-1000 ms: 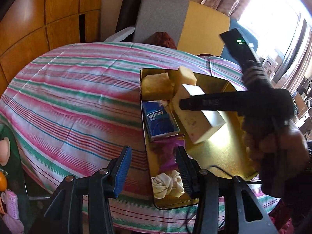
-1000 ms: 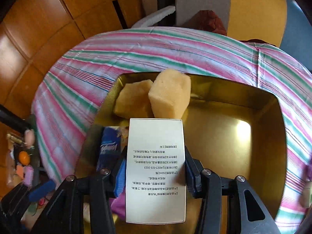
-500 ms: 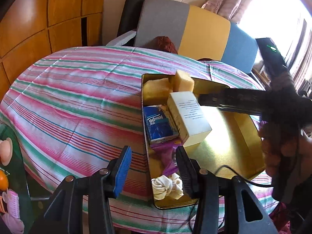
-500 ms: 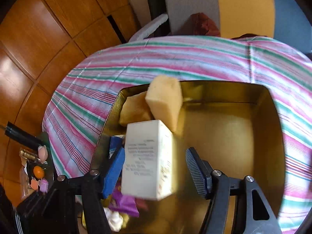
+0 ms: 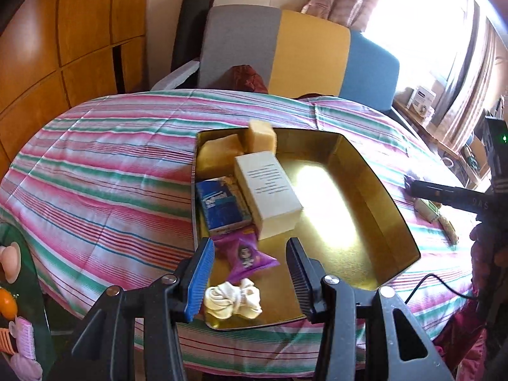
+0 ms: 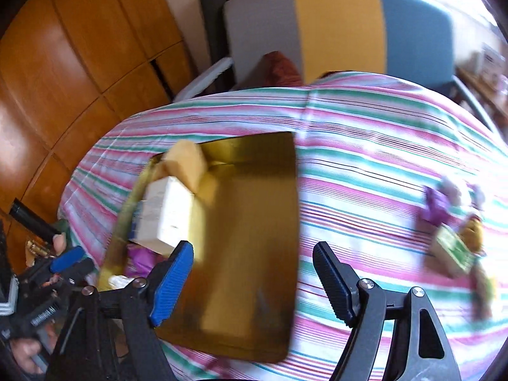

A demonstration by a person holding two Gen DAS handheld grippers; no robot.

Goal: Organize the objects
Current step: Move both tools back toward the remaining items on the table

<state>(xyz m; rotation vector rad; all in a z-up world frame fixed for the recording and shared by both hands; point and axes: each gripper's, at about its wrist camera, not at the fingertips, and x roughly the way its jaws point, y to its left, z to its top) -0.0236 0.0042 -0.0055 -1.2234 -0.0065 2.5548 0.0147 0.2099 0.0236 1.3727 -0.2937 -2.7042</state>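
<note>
A gold tray [image 5: 374, 190] lies on the striped tablecloth [image 5: 111, 165]. In its left half are two yellow sponges [image 5: 260, 139], a white box [image 5: 270, 193], a blue tissue pack [image 5: 222, 206], a purple snack packet [image 5: 247, 255] and a white knotted cloth [image 5: 233, 298]. My left gripper [image 5: 250, 273] is open and empty above the tray's near end. My right gripper [image 6: 254, 279] is open and empty over the tray [image 6: 254, 222], right of the white box [image 6: 165, 216]. Loose items lie on the cloth at the right: a purple packet [image 6: 439, 203] and a green-labelled packet [image 6: 454, 250].
A grey, yellow and blue chair [image 5: 301, 50] stands behind the table. Wooden cabinets [image 5: 63, 31] line the left wall. A small stand with toys [image 5: 12, 285] is at lower left. The other gripper's handle [image 5: 451, 193] is at the right.
My right gripper opened and let go of the white box, which now lies in the tray. The right gripper then drew back and swung to the right. My left gripper stayed open.
</note>
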